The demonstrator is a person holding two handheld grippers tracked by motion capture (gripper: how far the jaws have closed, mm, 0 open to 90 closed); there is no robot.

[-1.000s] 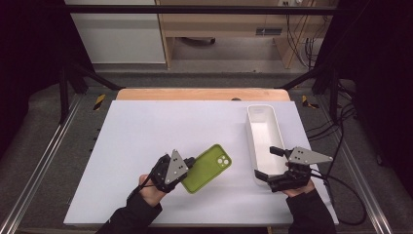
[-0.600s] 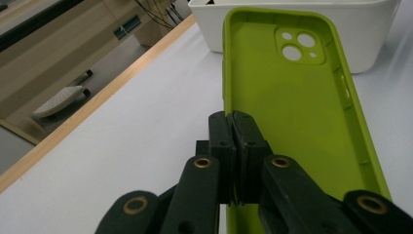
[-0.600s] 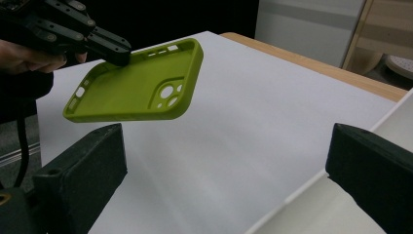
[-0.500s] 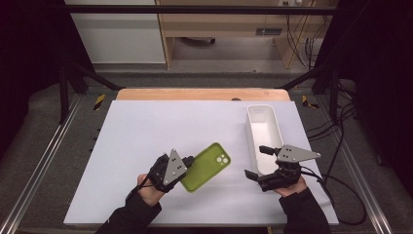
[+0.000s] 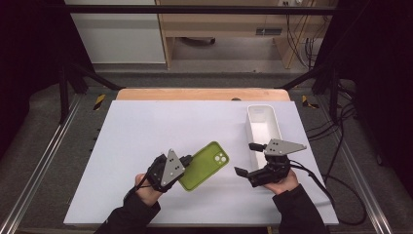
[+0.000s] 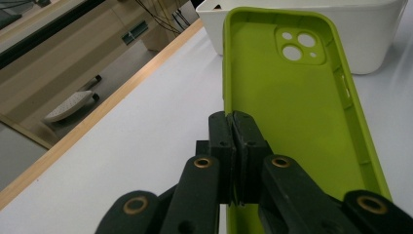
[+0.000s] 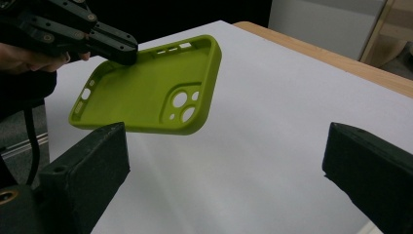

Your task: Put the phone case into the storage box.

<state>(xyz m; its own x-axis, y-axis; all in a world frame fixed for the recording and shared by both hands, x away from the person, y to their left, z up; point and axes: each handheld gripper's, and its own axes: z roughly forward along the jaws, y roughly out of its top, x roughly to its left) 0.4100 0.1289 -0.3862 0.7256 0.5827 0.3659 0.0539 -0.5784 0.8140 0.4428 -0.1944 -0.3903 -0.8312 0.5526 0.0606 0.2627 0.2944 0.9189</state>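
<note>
Item: green phone case (image 5: 204, 165), soft, empty, open side facing up, camera cut-outs at its far end. It is being held clear of the white table (image 5: 146, 131), tilted, in the near middle of the surface. Its long axis is running from the near left up toward the far right, pointing roughly at the white bin (image 5: 263, 127).

Holder: left gripper (image 6: 234, 141), jaws pressing together on the case's long side wall near its lower corner, one pad inside the rim and one outside. The rest of the case is sticking out unsupported beyond the pads (image 6: 243, 134).

Second tool: right gripper (image 5: 251, 170), jaws standing spread wide with nothing between them. In the right gripper view the case (image 7: 151, 95) is lying ahead and to the left of the open jaws, camera end nearest, well apart from both pads. The right hand is the free one and is facing the case's loose end.

Judgement: a handover or a two-handed grip seems to be in preparation; the right jaws would need to line up across the case's thin wall at the camera end, not across its width.

Surroundings: white bin, empty as far as can be seen, standing at the far right of the table, just beyond the right gripper.
</note>
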